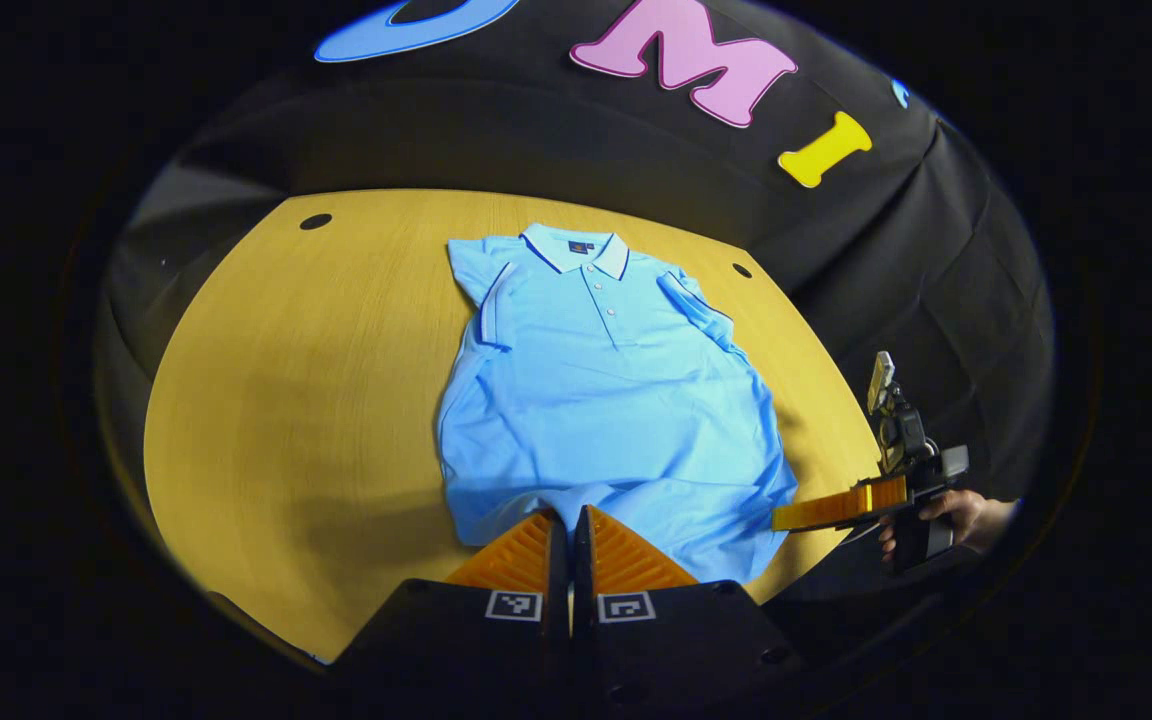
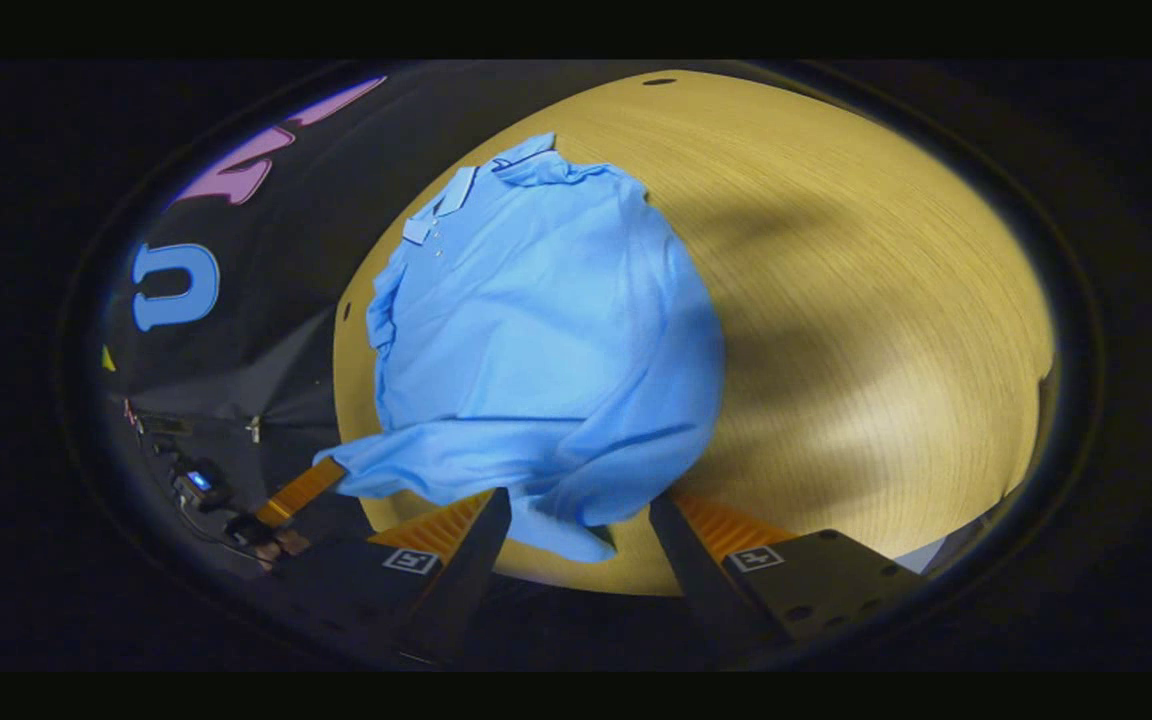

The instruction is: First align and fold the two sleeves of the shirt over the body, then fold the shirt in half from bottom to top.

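A light blue polo shirt [image 1: 606,400] lies face up on the wooden table [image 1: 296,400], collar at the far side. Both short sleeves [image 1: 696,312] are turned in over the body. My left gripper [image 1: 568,512] is shut on the near hem, which bunches at its tips. Off to the right, my right gripper [image 1: 784,517] lies sideways in a hand [image 1: 961,515], its tip at the hem's corner. In the right gripper view my right gripper [image 2: 578,500] stands open with a fold of the shirt [image 2: 536,330] hem between its fingers. My left gripper [image 2: 324,470] pulls a hem corner taut.
The round table has two small dark holes [image 1: 316,221] near its far edge, and its broad bare wood [image 2: 866,330] stretches beside the shirt. The black booth wall [image 1: 936,270] hangs close behind. A small device with a lit screen [image 2: 198,480] sits low by the wall.
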